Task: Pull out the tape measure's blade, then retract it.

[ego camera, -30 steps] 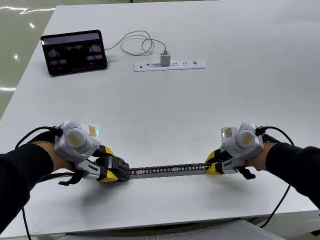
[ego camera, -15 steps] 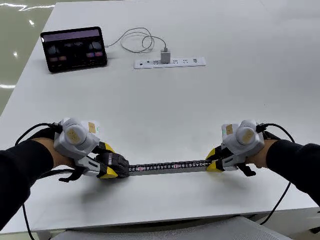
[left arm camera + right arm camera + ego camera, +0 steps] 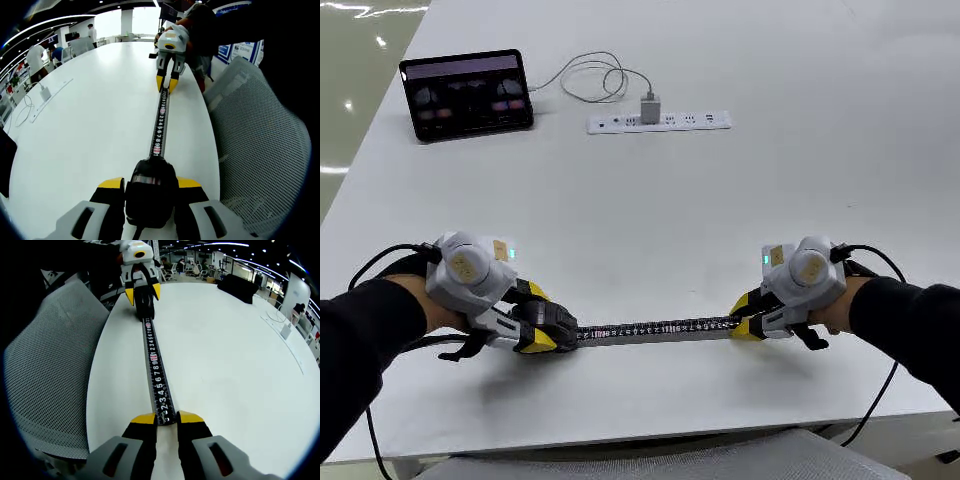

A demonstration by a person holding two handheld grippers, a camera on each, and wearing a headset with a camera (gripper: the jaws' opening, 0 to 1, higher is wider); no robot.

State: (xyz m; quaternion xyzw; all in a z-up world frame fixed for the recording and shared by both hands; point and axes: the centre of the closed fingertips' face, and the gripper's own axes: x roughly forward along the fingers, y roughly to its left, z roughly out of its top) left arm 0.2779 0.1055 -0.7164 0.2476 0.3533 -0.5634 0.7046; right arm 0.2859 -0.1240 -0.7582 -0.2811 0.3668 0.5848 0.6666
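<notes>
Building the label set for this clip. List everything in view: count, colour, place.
table: 1, white, under everything
case: 1, black, near left, between the left gripper's jaws
blade: 1, black with white numbers, stretched along the near edge from the case to the right gripper
tablet: 1, black, screen lit, far left
power strip: 1, white, far centre
charger: 1, grey-white, plugged into the strip
cable: 1, white, looped between the charger and the tablet
chair: 1, grey mesh, at the table's near edge
left gripper: 1, grey with yellow tips, shut on the case
right gripper: 1, same colours, shut on the blade's end
sleeves: 2, black, bottom corners of the head view
</notes>
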